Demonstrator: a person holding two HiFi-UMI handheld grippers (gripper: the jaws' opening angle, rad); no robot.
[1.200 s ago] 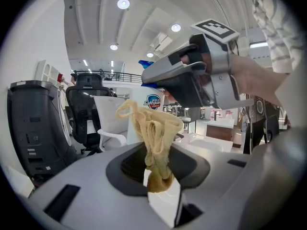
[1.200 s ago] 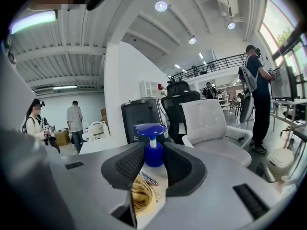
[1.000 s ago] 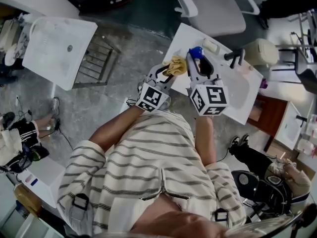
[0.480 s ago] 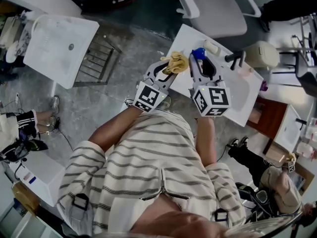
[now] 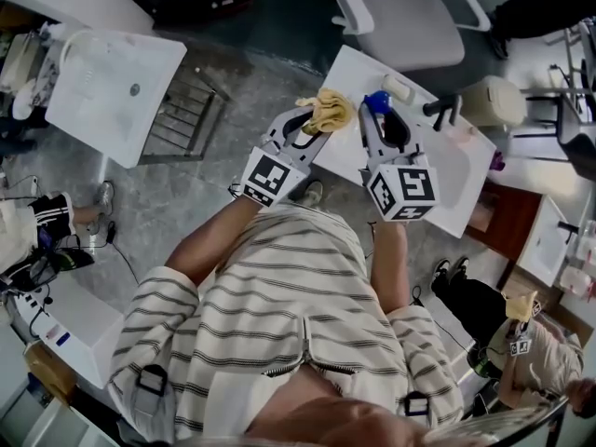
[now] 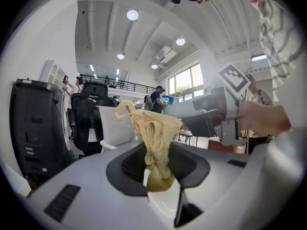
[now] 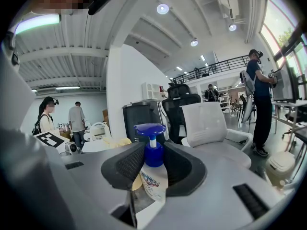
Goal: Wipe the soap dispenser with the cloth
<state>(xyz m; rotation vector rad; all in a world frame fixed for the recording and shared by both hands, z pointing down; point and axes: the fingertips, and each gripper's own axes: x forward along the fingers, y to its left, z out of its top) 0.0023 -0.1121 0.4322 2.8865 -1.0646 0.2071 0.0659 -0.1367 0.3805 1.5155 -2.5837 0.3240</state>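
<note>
left gripper (image 5: 310, 125) pinching cloth (image 6: 154, 133), right gripper (image 5: 381, 125) clamping soap dispenser (image 7: 153, 155) (blue-capped)

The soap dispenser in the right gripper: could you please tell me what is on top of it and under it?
A blue pump head tops the soap dispenser. The fingers of the right gripper clamp its body; the gripper covers its base and anything under it.
</note>
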